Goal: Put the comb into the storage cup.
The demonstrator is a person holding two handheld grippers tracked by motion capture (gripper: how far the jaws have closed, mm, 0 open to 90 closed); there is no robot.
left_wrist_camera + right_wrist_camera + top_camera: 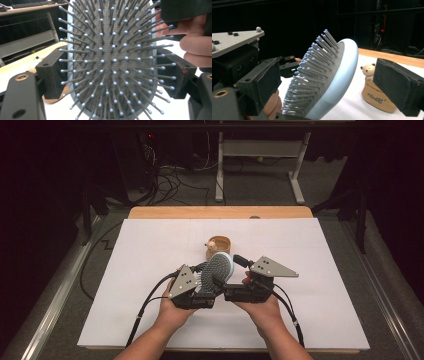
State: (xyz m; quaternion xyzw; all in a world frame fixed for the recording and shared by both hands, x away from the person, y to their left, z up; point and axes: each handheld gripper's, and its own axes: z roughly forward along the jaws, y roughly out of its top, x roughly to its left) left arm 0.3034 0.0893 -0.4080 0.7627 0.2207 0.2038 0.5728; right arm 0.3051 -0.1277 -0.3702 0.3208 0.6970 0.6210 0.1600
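Observation:
A light blue hairbrush (218, 268) with a grey pad and ball-tipped bristles is held up off the white table, its black handle (240, 260) pointing back right. My left gripper (113, 72) is shut on the brush head, one pad on each side rim, with the bristles facing its camera. My right gripper (332, 80) stands open around the same head (329, 75). One of its pads is on the bristle side, the other is behind the blue back, and neither touches. In the high view both grippers meet under the brush, the left gripper (202, 285) beside the right gripper (222, 284).
A small wooden cup with a toy bear (218, 246) stands just behind the brush, close to my right gripper's far pad (398, 85). White paper (150, 250) covers the wooden table. Beyond the far edge are desk legs (219, 165) and floor cables.

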